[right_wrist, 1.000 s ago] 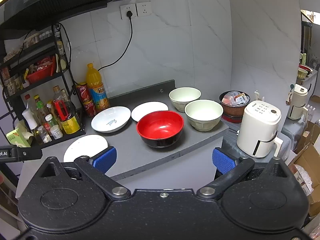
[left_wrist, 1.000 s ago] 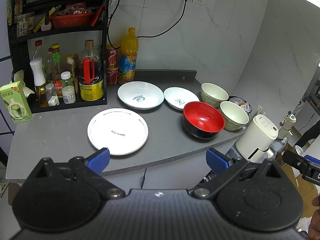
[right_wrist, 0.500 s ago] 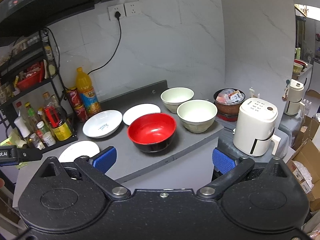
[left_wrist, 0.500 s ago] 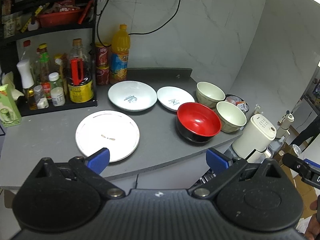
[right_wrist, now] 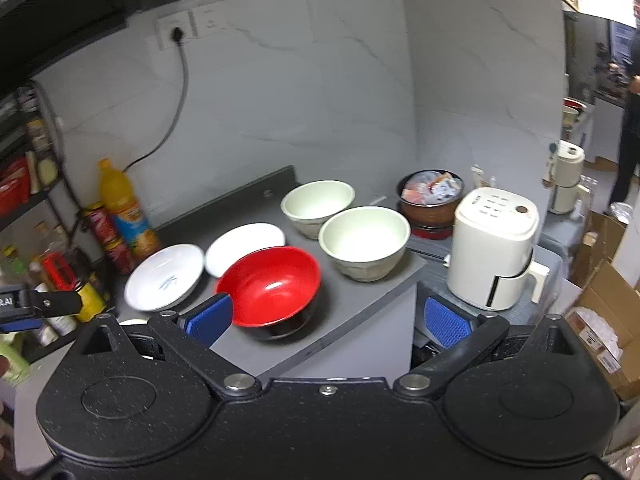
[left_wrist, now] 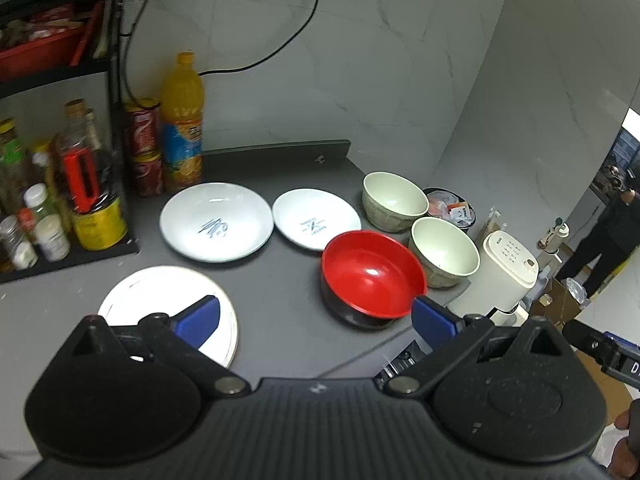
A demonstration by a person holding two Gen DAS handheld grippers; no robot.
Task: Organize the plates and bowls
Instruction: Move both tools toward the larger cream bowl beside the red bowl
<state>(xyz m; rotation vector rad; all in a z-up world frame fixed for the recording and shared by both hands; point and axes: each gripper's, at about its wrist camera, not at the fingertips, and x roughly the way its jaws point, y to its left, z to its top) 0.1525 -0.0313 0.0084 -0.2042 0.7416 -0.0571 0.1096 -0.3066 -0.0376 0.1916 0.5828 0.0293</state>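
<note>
Left wrist view: left gripper (left_wrist: 316, 318) hanging over the near edge of the grey counter (left_wrist: 280, 292), blue pads (left_wrist: 199, 319) spread wide, gripping nothing; flat white plate (left_wrist: 160, 300) lying lower left of centre, partly hidden behind the left pad; deep white plate (left_wrist: 217, 221) sitting mid-frame, small white plate (left_wrist: 316, 219) just beside it to the right; red bowl (left_wrist: 372, 278) resting right of centre, almost touching the right pad in the picture; two cream bowls (left_wrist: 444, 252) standing beyond it toward the right edge; orange juice bottle (left_wrist: 182, 120) and condiment rack (left_wrist: 60, 184) filling the left side, blurred; white appliance (left_wrist: 506, 276) showing at lower right.

Right wrist view: right gripper (right_wrist: 328, 318) also gaping wide, carrying nothing; red bowl (right_wrist: 270, 286) lying centre frame just behind the left pad (right_wrist: 210, 317); cream bowls (right_wrist: 364, 240) sitting right of centre; two white plates (right_wrist: 164, 276) lying to the left; white appliance (right_wrist: 494, 248) standing at right; left gripper (right_wrist: 36, 302) poking in at the left edge.
</note>
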